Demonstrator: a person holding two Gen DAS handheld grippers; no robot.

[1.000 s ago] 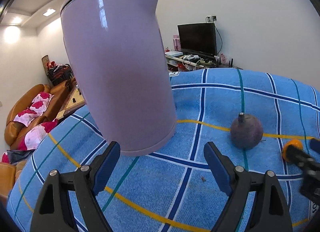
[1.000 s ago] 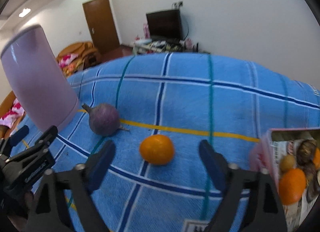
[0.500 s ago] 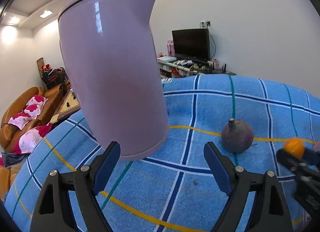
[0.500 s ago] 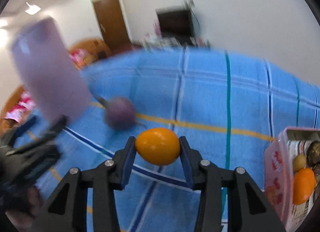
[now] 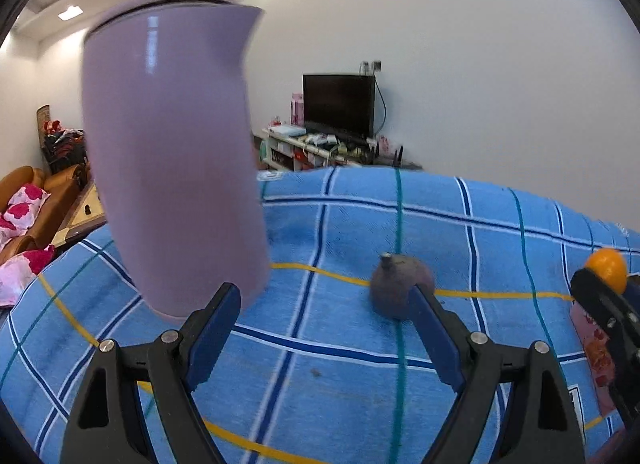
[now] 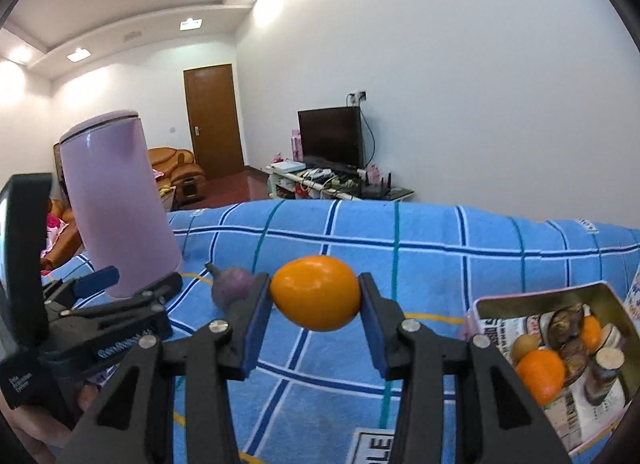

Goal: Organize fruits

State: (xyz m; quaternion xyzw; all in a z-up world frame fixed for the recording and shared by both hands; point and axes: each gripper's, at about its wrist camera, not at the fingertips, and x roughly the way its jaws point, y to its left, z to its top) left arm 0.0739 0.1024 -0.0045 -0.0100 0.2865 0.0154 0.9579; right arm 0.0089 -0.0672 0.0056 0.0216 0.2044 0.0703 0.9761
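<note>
Between the blue pads of the right hand-held gripper (image 6: 316, 306) sits an orange fruit (image 6: 316, 293), clamped on both ends and raised clear of the cloth. Its jaws have just been closing and now press on that fruit. The fruit is oval; its long axis runs level, from pad to pad, across the right wrist view.

Left of it and lower, a purple round fruit (image 5: 394, 284) rests on the cloth, its short stem pointing up and slightly left. The left hand-held gripper (image 5: 328, 338) stands wide open with nothing between its pads; its right finger overlaps the purple fruit in the left wrist view, and contact cannot be determined.

A tall lilac kettle (image 5: 172, 159) stands upright on the cloth at the left, close ahead of the left gripper's left finger. At the right, a pink tin box (image 6: 612, 300) lies open, holding an orange, a small brown fruit and several dark items on printed paper. No object lies between the held fruit and the box.

The table is covered with a blue checked cloth (image 6: 460, 264) with white, navy, teal and yellow lines. Beyond it: white walls, a dark television (image 6: 331, 136) on a low cluttered stand, a brown door (image 6: 213, 119), and orange sofas with pink cushions.
</note>
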